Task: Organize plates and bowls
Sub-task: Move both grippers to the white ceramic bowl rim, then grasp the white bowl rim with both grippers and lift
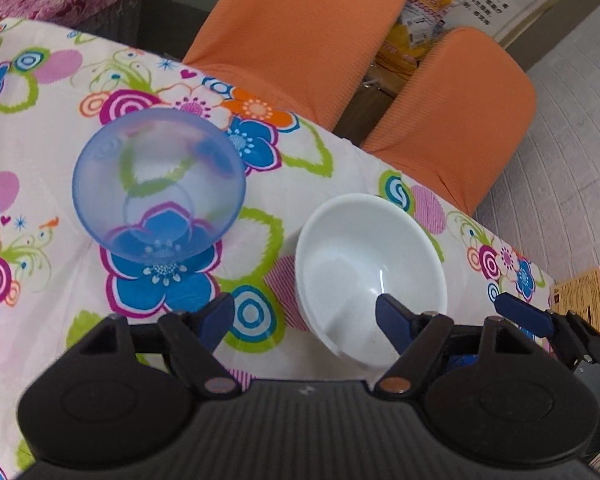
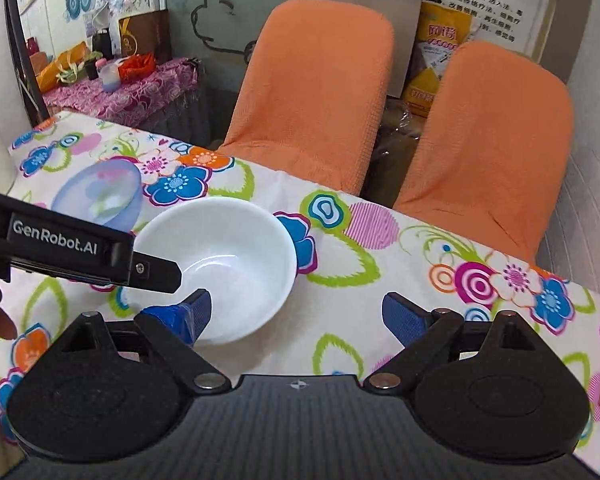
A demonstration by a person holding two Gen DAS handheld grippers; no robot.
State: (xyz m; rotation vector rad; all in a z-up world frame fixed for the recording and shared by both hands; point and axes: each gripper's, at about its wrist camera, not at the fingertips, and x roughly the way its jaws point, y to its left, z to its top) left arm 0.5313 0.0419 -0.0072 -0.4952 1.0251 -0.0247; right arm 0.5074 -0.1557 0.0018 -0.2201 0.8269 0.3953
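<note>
From my seat I see a flowered tablecloth across the table. Two orange chairs stand side by side at twelve o'clock behind it. At ten o'clock is a cluttered side table in purple cloth; yellow bags lean between the chair backs.

Both wrist views look down closely across the table, sharing the white bowl.

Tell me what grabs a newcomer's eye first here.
The loud flowered tablecloth dominates. On it stand a white bowl near the grippers and a translucent blue bowl to its left. Two orange-covered chairs stand behind the table.
</note>
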